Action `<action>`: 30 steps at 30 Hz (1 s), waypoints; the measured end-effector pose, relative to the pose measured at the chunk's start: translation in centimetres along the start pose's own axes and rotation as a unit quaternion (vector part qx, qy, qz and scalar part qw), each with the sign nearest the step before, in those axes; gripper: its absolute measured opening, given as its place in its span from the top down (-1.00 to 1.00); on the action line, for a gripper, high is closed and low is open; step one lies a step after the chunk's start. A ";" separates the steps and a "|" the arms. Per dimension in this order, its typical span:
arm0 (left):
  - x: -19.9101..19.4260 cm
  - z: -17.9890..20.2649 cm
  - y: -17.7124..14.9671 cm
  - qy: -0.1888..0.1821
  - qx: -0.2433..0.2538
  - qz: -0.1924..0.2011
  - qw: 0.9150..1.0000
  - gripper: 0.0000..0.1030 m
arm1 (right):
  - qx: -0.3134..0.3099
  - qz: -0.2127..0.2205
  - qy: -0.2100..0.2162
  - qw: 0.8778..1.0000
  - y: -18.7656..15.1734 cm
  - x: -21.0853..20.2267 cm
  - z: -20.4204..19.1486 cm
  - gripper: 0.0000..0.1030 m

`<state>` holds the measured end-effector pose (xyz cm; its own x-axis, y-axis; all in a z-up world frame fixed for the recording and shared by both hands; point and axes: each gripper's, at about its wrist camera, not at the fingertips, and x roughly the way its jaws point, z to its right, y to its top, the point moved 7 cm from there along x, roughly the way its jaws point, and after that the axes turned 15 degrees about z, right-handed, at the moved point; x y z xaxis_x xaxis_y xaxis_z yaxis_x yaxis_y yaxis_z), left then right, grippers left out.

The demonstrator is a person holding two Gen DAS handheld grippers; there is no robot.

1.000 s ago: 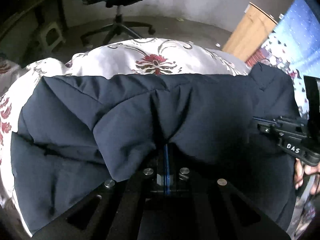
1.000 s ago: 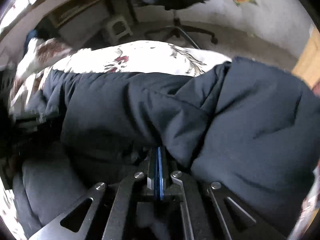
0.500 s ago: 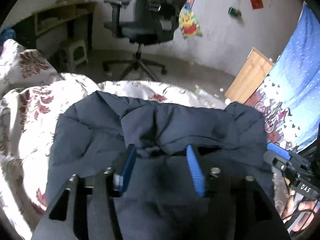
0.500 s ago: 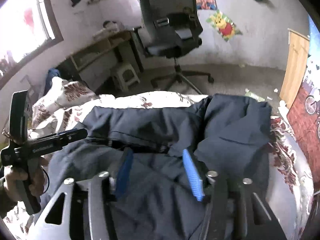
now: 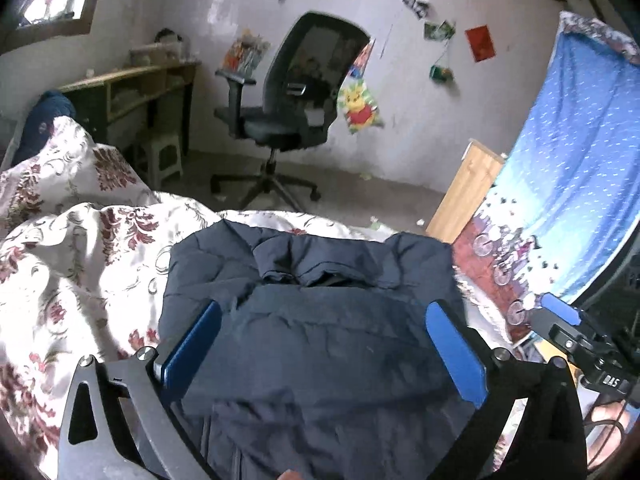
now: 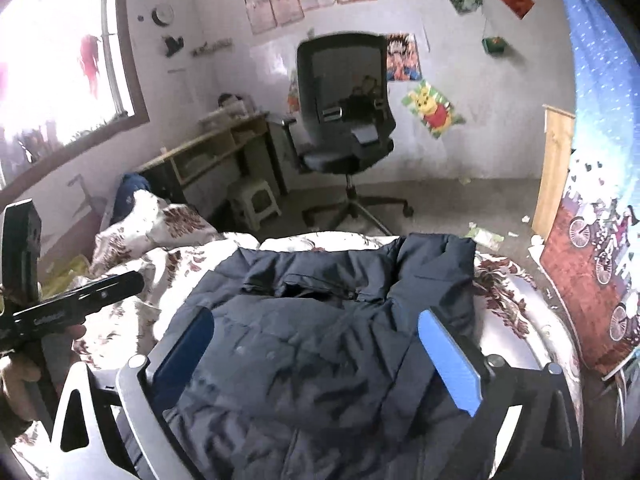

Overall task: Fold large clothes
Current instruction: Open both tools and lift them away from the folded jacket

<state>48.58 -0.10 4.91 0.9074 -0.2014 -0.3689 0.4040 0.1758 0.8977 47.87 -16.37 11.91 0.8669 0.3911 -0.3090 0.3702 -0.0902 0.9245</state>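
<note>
A dark navy padded jacket [image 5: 320,320] lies folded over on the floral bed cover [image 5: 80,264]; it also shows in the right wrist view [image 6: 320,340]. My left gripper [image 5: 320,344] is open and empty above the jacket, its blue pads [image 5: 192,344] spread wide. My right gripper [image 6: 320,352] is open and empty above the jacket, its blue pads [image 6: 448,360] spread wide. The right gripper's body shows at the right edge of the left wrist view [image 5: 580,340]. The left gripper's body shows at the left of the right wrist view [image 6: 72,304].
A black office chair [image 5: 296,104] stands on the floor beyond the bed, with a wooden desk [image 5: 132,84] and a small stool [image 5: 160,156] to its left. A blue patterned curtain [image 5: 560,184] and a wooden board [image 5: 464,192] are at the right.
Both grippers were shut on the jacket's fabric a second ago. Both have opened, let go, and lifted back, so the folded jacket now lies free on the bed.
</note>
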 end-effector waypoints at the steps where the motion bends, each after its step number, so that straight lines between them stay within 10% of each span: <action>1: -1.6 0.5 0.1 -0.003 0.002 0.007 1.000 -0.96 | -0.003 0.009 0.001 1.000 0.1 -1.4 -0.6 -1.00; 16: -19.0 3.6 -1.2 0.020 0.071 0.076 0.994 -0.97 | -0.038 0.076 0.023 0.996 -0.5 -16.1 -7.3 -1.00; 30: -25.2 3.4 -5.4 0.027 0.087 0.077 0.993 -0.97 | -0.066 0.099 0.031 0.992 -3.5 -23.3 -9.0 -1.00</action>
<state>23.10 0.74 10.17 0.9636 -0.1313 -0.2329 0.2387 0.0303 0.9706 23.32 -16.89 17.87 0.8946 0.4335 -0.1082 0.1447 -0.0520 0.9881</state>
